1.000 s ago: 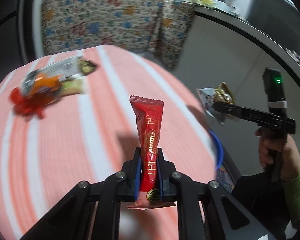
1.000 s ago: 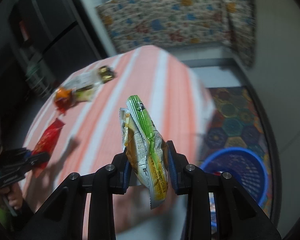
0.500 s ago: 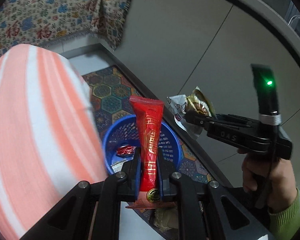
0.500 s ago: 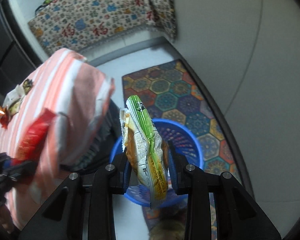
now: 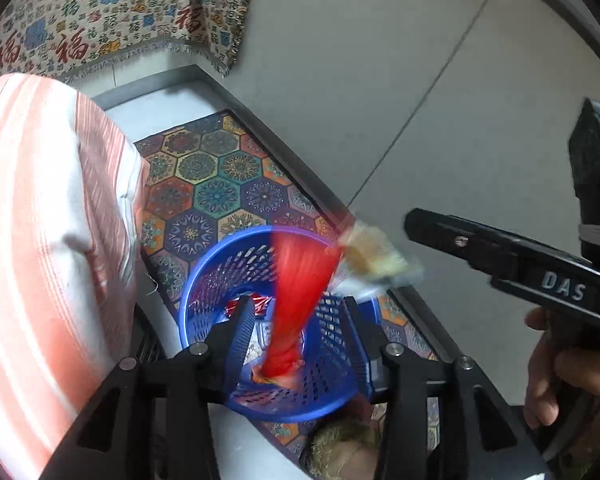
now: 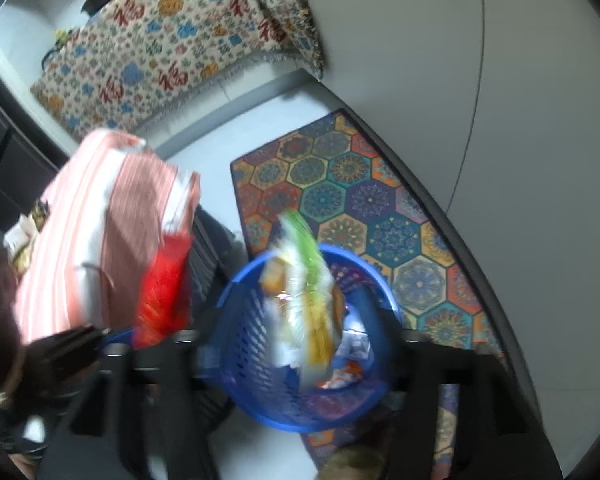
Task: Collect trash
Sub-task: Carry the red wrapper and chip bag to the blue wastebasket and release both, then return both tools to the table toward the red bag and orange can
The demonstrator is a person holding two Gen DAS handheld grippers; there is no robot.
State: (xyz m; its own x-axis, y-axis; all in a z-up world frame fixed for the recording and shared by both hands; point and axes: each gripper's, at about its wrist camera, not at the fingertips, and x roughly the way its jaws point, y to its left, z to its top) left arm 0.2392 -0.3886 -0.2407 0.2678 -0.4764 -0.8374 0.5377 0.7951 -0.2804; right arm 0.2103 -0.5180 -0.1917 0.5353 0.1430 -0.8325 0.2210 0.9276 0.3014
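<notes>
Between the spread fingers of the left gripper (image 5: pixel 300 332), whose jaws have just been opening, a blurred red wrapper (image 5: pixel 296 300) is being let go over the blue mesh basket (image 5: pixel 204 280). By the right gripper (image 6: pixel 296 344), likewise just opened, a green-and-yellow snack packet (image 6: pixel 308 300) is being released above the same basket, which is being kept on a hexagon-patterned mat (image 6: pixel 364 204) beside the striped tablecloth (image 5: pixel 28 220).
</notes>
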